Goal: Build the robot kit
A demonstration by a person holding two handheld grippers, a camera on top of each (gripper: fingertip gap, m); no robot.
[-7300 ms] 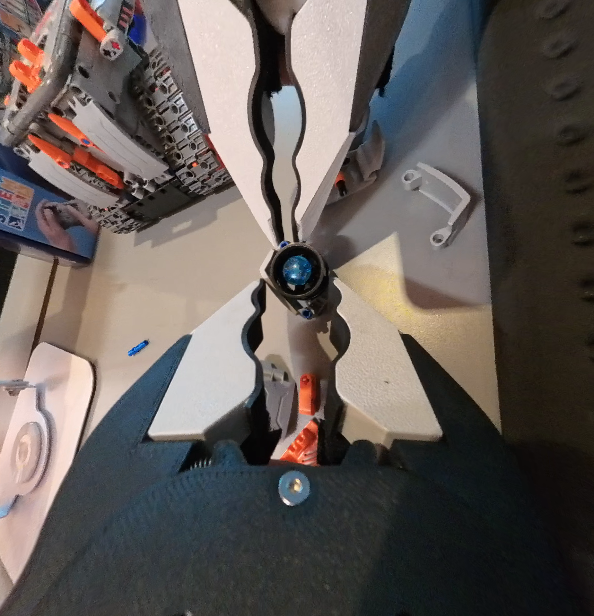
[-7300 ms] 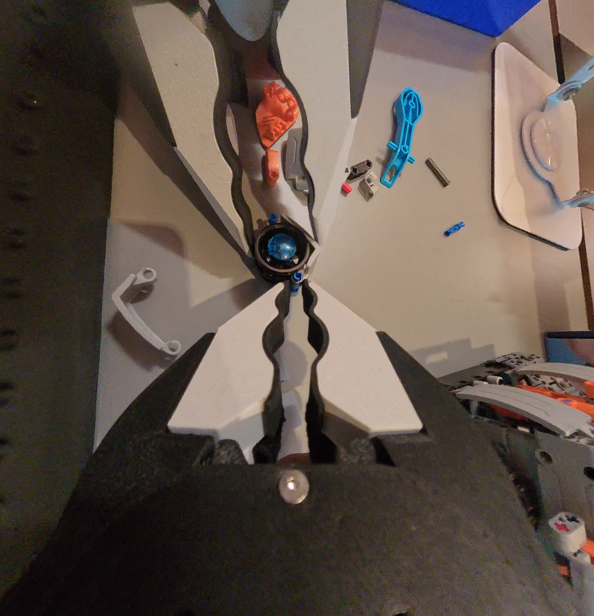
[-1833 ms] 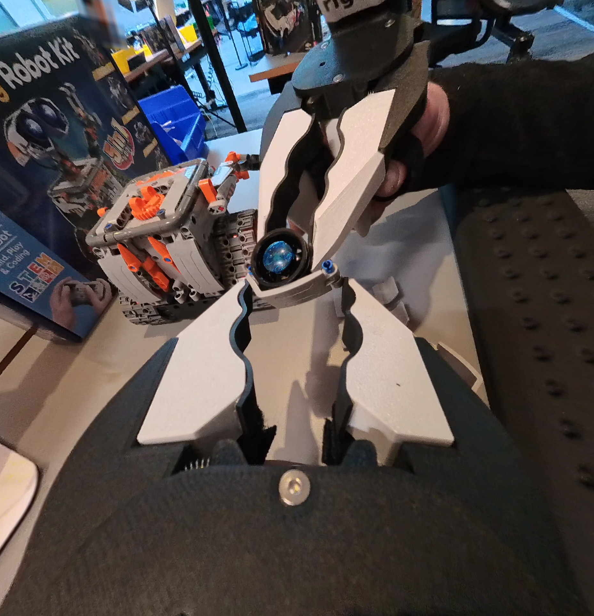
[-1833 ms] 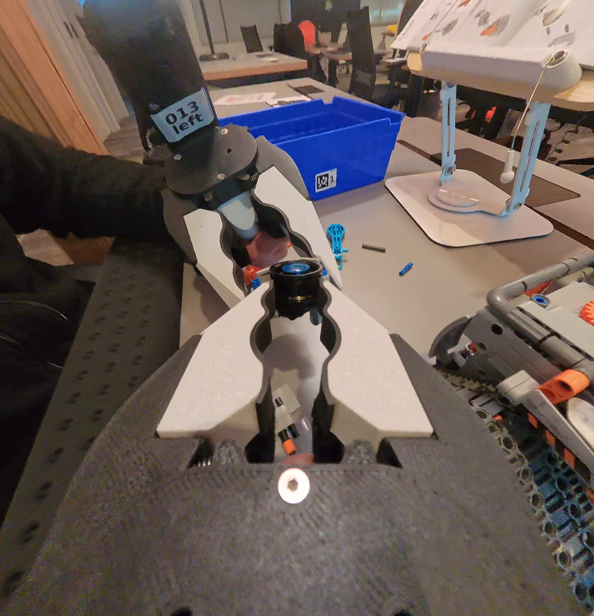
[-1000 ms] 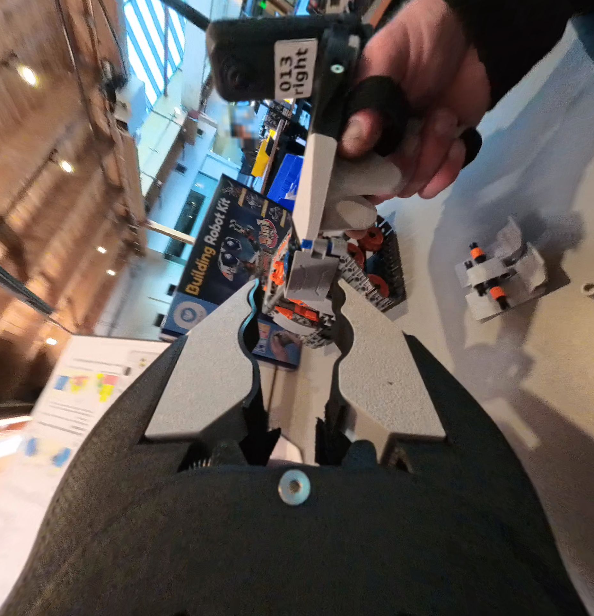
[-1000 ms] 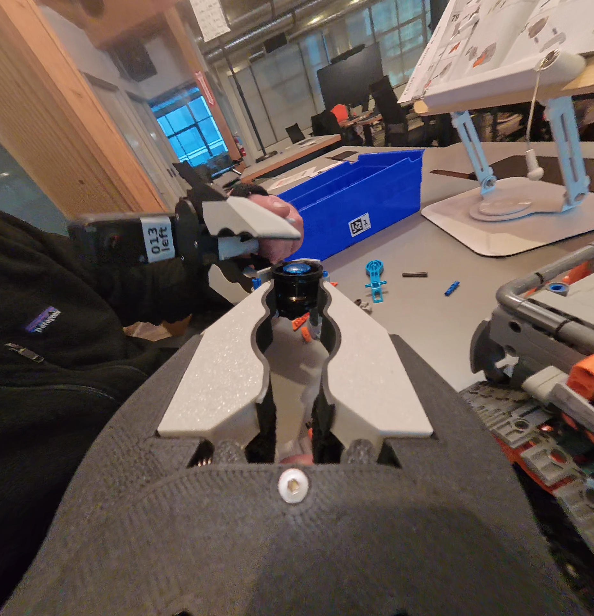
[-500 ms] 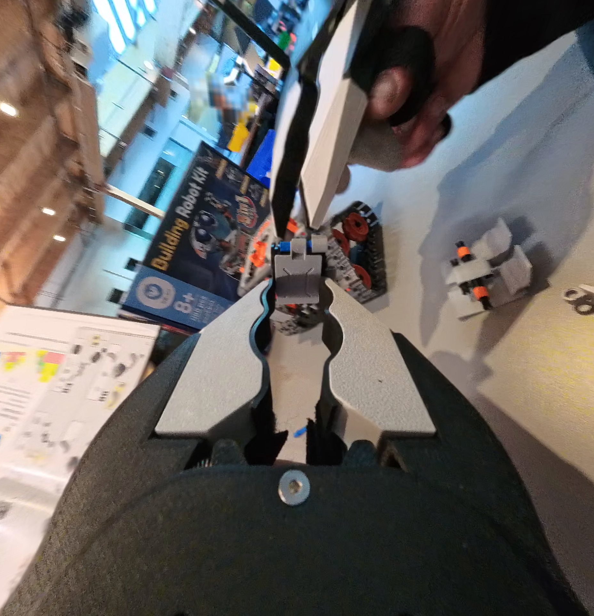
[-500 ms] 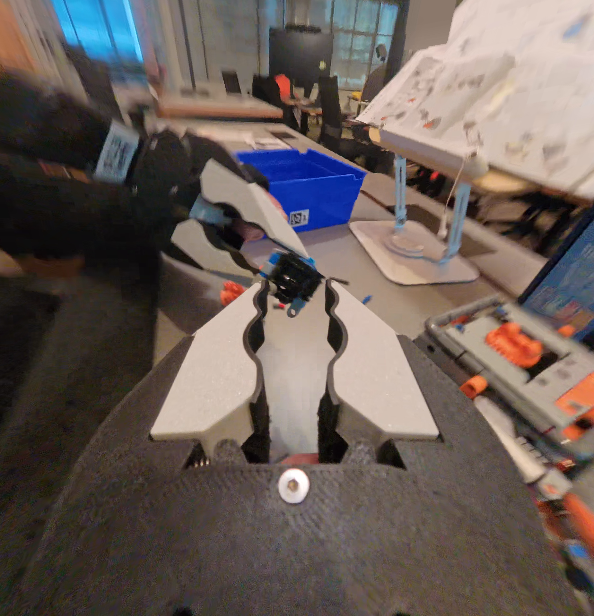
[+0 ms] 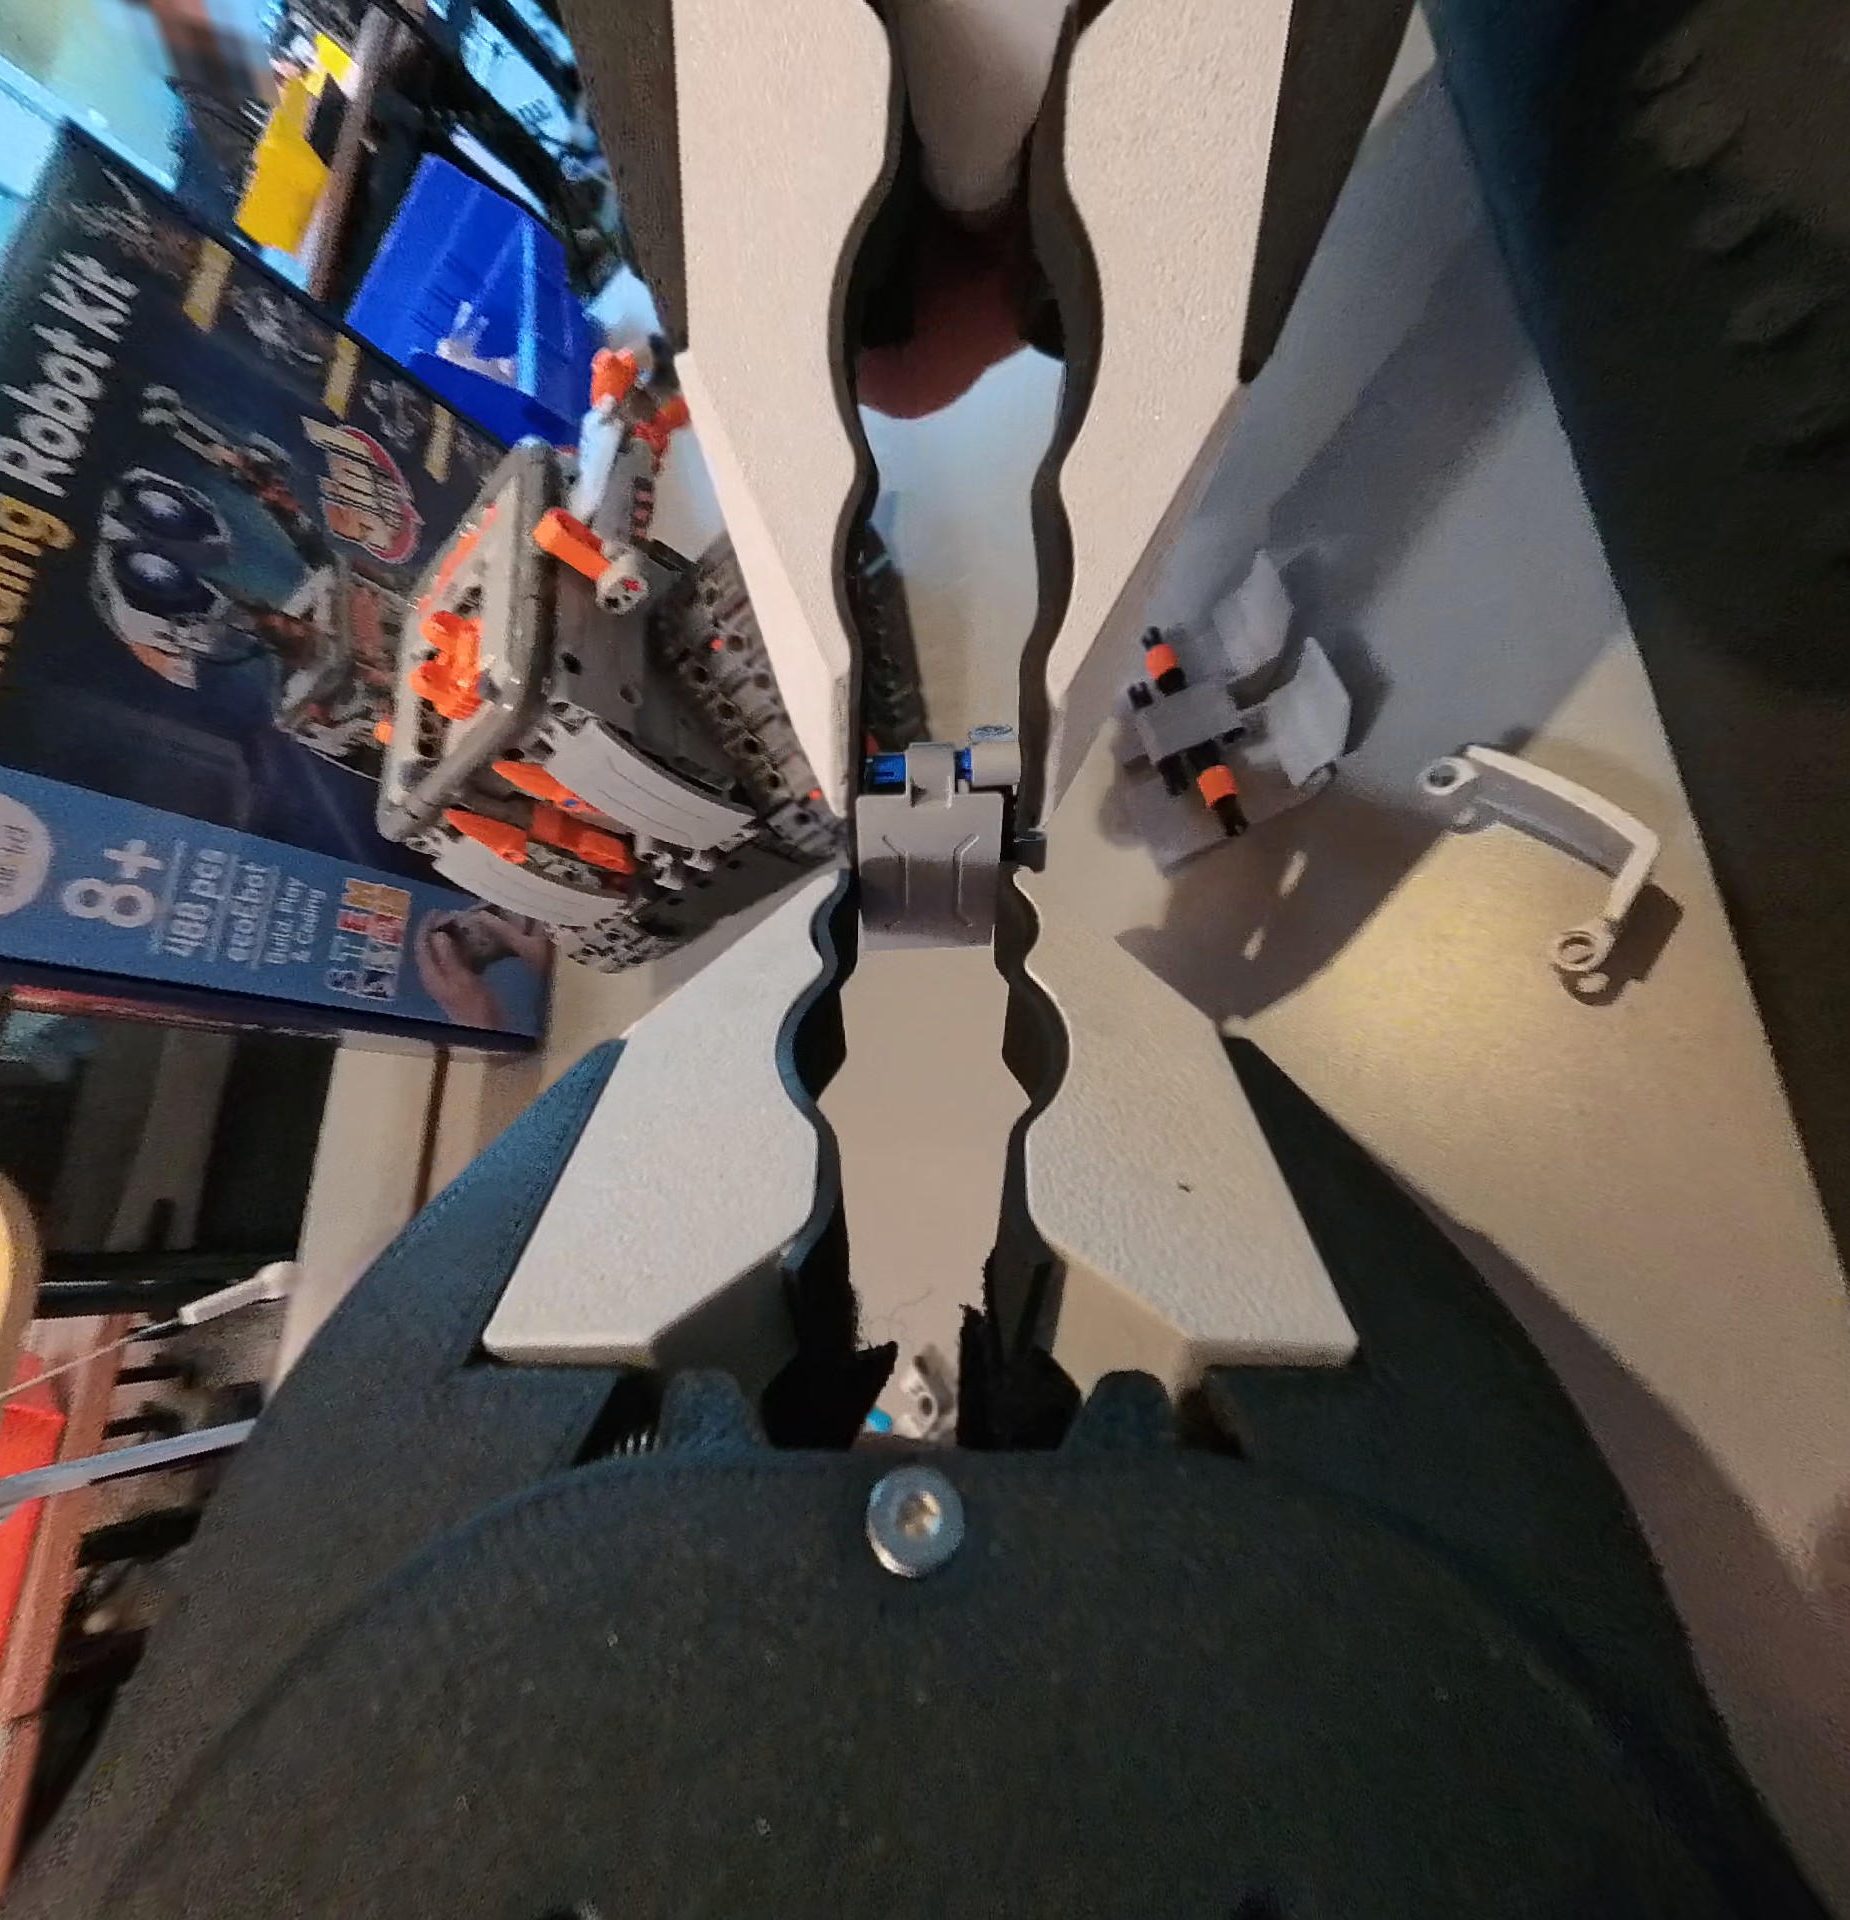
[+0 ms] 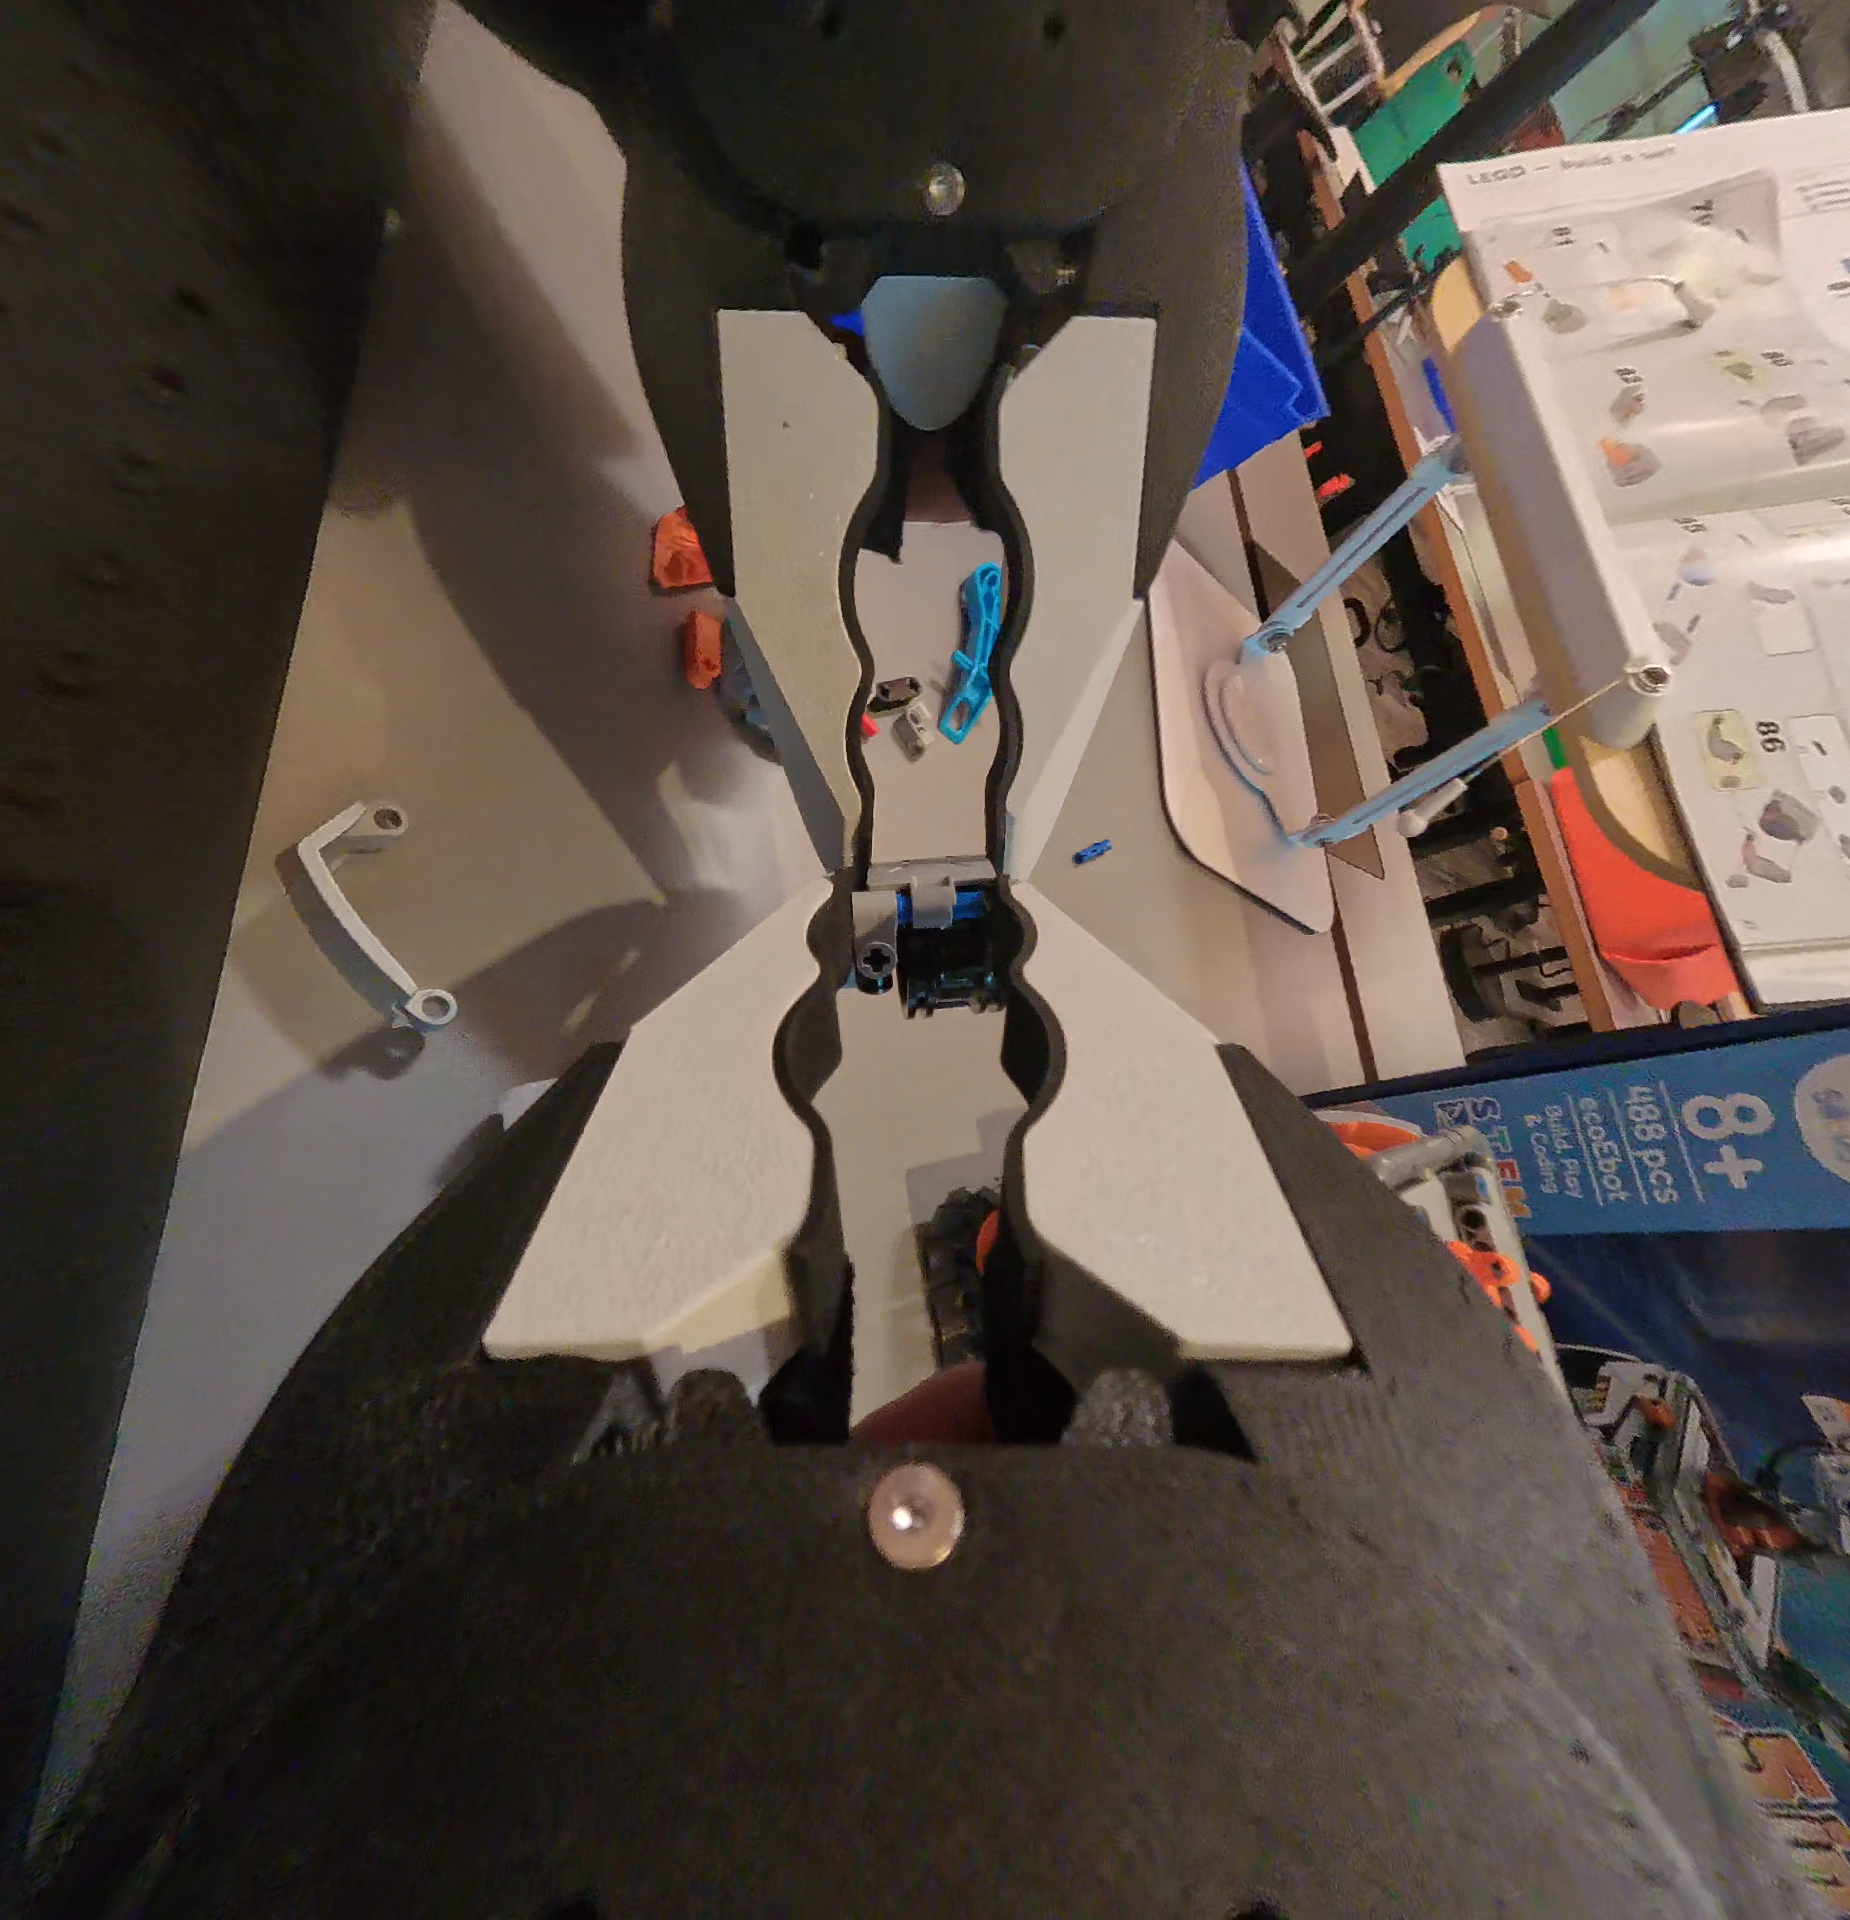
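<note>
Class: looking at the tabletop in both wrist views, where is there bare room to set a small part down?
Bare table lies between the curved grey piece and the gripper fingers. It is crowded around the tracked model and around the light-blue part.

grey-black brick assembly [image 9: 931, 871] | blue pins, grey panel | clamped tip-to-tip between both tongs, off table

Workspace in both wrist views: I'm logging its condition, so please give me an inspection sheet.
Surface: pale table, partly shadowed.
Job's things: small grey and black brick assembly, held from both ends.
Clutter: curved grey piece, cyan piece, orange pieces, tracked brick robot, grey-orange subassembly.
Grippers: left gripper and right gripper both clamp the assembly.
Cables: nothing seen.
Surroundings: kit box, blue bin, instruction stand.
</note>
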